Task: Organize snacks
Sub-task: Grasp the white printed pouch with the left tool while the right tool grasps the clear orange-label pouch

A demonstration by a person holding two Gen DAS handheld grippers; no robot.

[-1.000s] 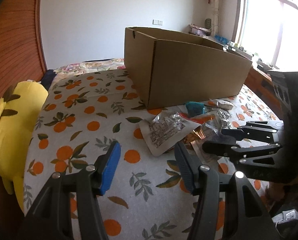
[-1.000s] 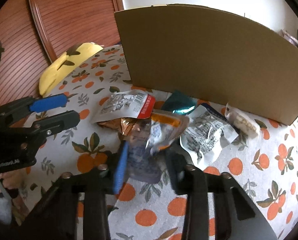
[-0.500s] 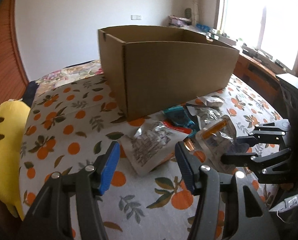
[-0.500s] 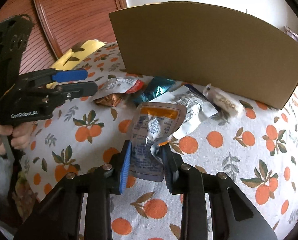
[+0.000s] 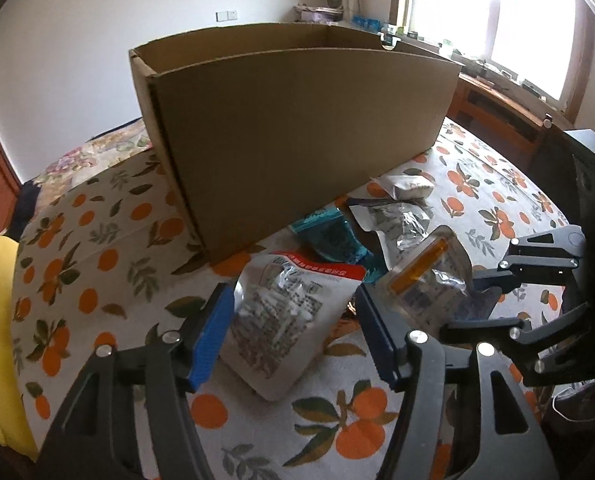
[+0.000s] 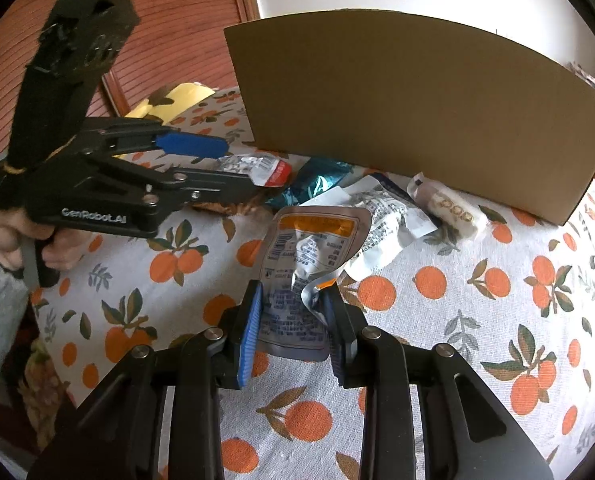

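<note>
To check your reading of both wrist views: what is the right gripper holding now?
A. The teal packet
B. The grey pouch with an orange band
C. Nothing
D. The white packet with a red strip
B: the right gripper has its jaws shut on the grey pouch with an orange band, lifted above the bedspread.

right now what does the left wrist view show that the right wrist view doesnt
Only the left wrist view shows the box's open top and inner wall, the bright window and the open left gripper over the white and red packet. Only the right wrist view shows the hand on the left gripper's handle. Both show the cardboard box, the teal packet and the grey orange-banded pouch held by the right gripper.
</note>
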